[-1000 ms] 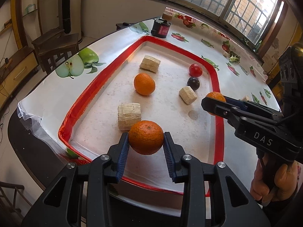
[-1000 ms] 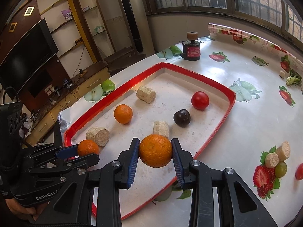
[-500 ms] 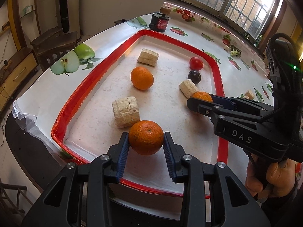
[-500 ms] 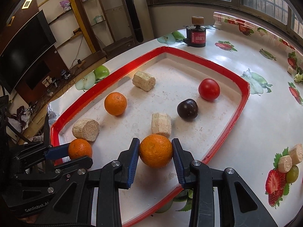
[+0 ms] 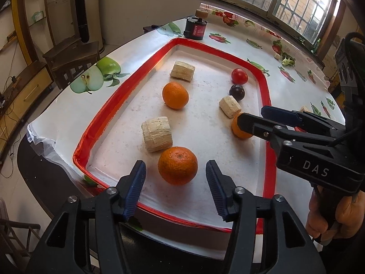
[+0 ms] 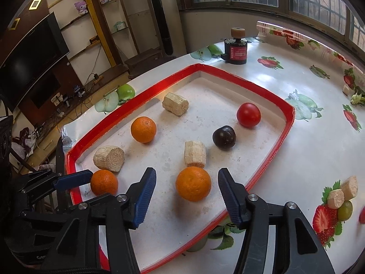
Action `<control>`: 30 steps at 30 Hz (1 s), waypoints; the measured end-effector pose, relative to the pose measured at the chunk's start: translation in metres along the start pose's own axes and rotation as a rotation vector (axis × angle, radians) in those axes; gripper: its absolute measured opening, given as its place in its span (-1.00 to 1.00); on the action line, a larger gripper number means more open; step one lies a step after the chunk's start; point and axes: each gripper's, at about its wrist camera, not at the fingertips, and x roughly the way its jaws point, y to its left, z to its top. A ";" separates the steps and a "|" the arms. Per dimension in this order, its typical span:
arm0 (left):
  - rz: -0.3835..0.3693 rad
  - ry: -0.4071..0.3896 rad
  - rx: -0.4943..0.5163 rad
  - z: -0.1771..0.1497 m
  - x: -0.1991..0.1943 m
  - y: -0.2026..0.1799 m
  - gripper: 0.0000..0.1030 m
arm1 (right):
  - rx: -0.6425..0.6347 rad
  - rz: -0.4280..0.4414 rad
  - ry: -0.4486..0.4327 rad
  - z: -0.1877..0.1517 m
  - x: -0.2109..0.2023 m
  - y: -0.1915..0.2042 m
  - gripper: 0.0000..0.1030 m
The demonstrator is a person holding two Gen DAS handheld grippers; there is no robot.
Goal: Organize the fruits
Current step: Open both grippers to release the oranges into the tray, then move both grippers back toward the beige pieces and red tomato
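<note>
- The left gripper [image 5: 175,179] was opening, and its blue pads stood apart from the near orange [image 5: 178,165] on both sides. The orange sat between them, touching neither one.
- That orange rested on the white floor of the red-rimmed tray [image 5: 95,123], close to the tray's near edge and just in front of a pale log piece [image 5: 157,133].
- The right gripper [image 6: 187,193] was opening too. The second orange [image 6: 193,186] lay on the tray floor between its jaws, with a gap on each side.
- This second orange sat near the tray's right rim and almost touched a short pale log piece [image 6: 195,154] behind it.
- Each orange lay straight ahead of its own gripper — so each hand was the closest one to its own fruit. A round orange has no long side, so any way of pinching it would work the same.
- A third orange [image 6: 143,129], a dark plum [image 6: 224,137] and a red tomato [image 6: 248,114] waited deeper in the tray, well apart from both grippers.
- I think both oranges had just been set down — pulling straight back looked like the safe way out, since a sideways bump could roll them.
</note>
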 end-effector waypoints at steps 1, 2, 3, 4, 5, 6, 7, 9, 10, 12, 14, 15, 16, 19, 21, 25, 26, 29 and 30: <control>0.000 -0.001 0.000 0.000 -0.001 0.000 0.04 | 0.002 0.000 -0.005 0.000 -0.003 -0.001 0.13; 0.001 -0.002 0.002 -0.001 -0.001 -0.001 0.04 | 0.006 0.000 -0.011 -0.001 -0.007 -0.002 0.13; 0.001 -0.001 0.004 -0.001 -0.002 -0.002 0.04 | 0.010 -0.002 -0.016 -0.001 -0.011 -0.004 0.13; 0.001 -0.001 0.005 -0.001 -0.003 -0.003 0.04 | 0.015 -0.004 -0.022 -0.002 -0.015 -0.005 0.13; -0.001 -0.002 0.007 -0.001 -0.004 -0.005 0.04 | 0.021 -0.005 -0.028 -0.004 -0.019 -0.007 0.13; -0.002 -0.004 0.010 -0.002 -0.005 -0.006 0.04 | 0.028 -0.007 -0.034 -0.005 -0.023 -0.010 0.13; -0.003 -0.007 0.012 -0.002 -0.007 -0.007 0.04 | 0.035 -0.009 -0.040 -0.007 -0.027 -0.012 0.13; -0.005 -0.012 0.018 -0.002 -0.009 -0.011 0.04 | 0.046 -0.016 -0.052 -0.011 -0.037 -0.017 0.13; -0.005 -0.014 0.020 -0.002 -0.010 -0.013 0.04 | 0.052 -0.021 -0.058 -0.013 -0.042 -0.020 0.13; -0.010 -0.015 0.026 -0.002 -0.012 -0.016 0.04 | 0.070 -0.030 -0.069 -0.018 -0.051 -0.028 0.14; -0.014 -0.019 0.035 -0.002 -0.014 -0.021 0.04 | 0.088 -0.042 -0.079 -0.025 -0.060 -0.037 0.14; -0.018 -0.020 0.039 -0.002 -0.015 -0.023 0.04 | 0.097 -0.049 -0.083 -0.028 -0.064 -0.041 0.14; -0.022 -0.021 0.043 -0.001 -0.016 -0.026 0.04 | 0.108 -0.056 -0.088 -0.031 -0.069 -0.046 0.14; -0.035 -0.024 0.059 0.000 -0.017 -0.036 0.04 | 0.140 -0.078 -0.097 -0.042 -0.081 -0.061 0.14; -0.048 -0.027 0.071 0.001 -0.018 -0.044 0.04 | 0.162 -0.095 -0.101 -0.050 -0.088 -0.071 0.14; -0.074 -0.031 0.102 0.003 -0.020 -0.061 0.04 | 0.205 -0.129 -0.111 -0.065 -0.104 -0.092 0.14; -0.080 -0.032 0.112 0.004 -0.020 -0.066 0.04 | 0.215 -0.138 -0.112 -0.068 -0.107 -0.097 0.14; -0.099 -0.037 0.137 0.004 -0.022 -0.081 0.04 | 0.241 -0.163 -0.118 -0.077 -0.118 -0.111 0.14; -0.106 -0.037 0.145 0.004 -0.022 -0.085 0.04 | 0.250 -0.172 -0.120 -0.080 -0.121 -0.115 0.14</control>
